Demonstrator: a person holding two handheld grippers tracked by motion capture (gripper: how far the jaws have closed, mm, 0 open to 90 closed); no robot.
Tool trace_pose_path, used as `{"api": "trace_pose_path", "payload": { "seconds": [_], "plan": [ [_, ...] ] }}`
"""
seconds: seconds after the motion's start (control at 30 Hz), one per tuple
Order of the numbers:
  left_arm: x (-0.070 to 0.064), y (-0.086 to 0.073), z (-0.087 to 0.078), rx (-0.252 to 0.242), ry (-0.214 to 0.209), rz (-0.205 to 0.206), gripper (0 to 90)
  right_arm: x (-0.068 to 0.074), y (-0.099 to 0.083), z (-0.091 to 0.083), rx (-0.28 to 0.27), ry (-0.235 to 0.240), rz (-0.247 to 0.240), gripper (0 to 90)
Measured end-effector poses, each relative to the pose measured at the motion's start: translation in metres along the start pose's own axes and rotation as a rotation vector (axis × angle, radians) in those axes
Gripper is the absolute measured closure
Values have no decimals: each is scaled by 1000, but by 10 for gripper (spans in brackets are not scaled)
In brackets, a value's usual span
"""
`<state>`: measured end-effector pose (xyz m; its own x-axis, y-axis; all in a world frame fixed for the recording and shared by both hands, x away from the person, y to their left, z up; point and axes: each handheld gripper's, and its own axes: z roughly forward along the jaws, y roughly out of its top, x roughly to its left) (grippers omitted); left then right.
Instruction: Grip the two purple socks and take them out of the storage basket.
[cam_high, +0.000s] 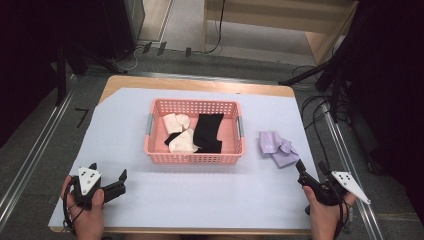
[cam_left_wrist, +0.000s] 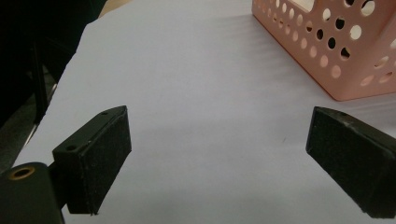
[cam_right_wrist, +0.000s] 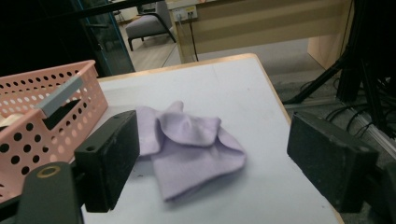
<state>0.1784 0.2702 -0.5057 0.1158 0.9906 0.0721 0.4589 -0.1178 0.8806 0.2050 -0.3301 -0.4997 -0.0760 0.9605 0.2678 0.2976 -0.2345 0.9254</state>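
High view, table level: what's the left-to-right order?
left gripper → pink basket → lilac cloth → right gripper

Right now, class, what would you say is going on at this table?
A person holds a tool in each hand near the table's front edge. The left tool and the right tool are both open and hold nothing. A pink basket in the middle contains white socks and a black sock. A lilac sock lies on the table beside the basket, just ahead of the right tool.
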Motion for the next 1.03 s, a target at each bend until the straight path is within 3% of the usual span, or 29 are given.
{"api": "trace_pose_path", "payload": {
  "seconds": [0.27,0.47,0.63,1.03],
  "plan": [
    [0,0,0,1,2,0,74,-19,-14,-14,56,-14,-31,152],
    [0,0,0,2,4,0,75,-29,-25,-21,91,-53,-38,155],
    [0,0,0,6,-1,-2,74,-32,-28,-23,59,-66,-34,157],
    [1,1,1,15,-2,-6,74,-29,-30,-25,53,-68,-45,156]
  ]
}}
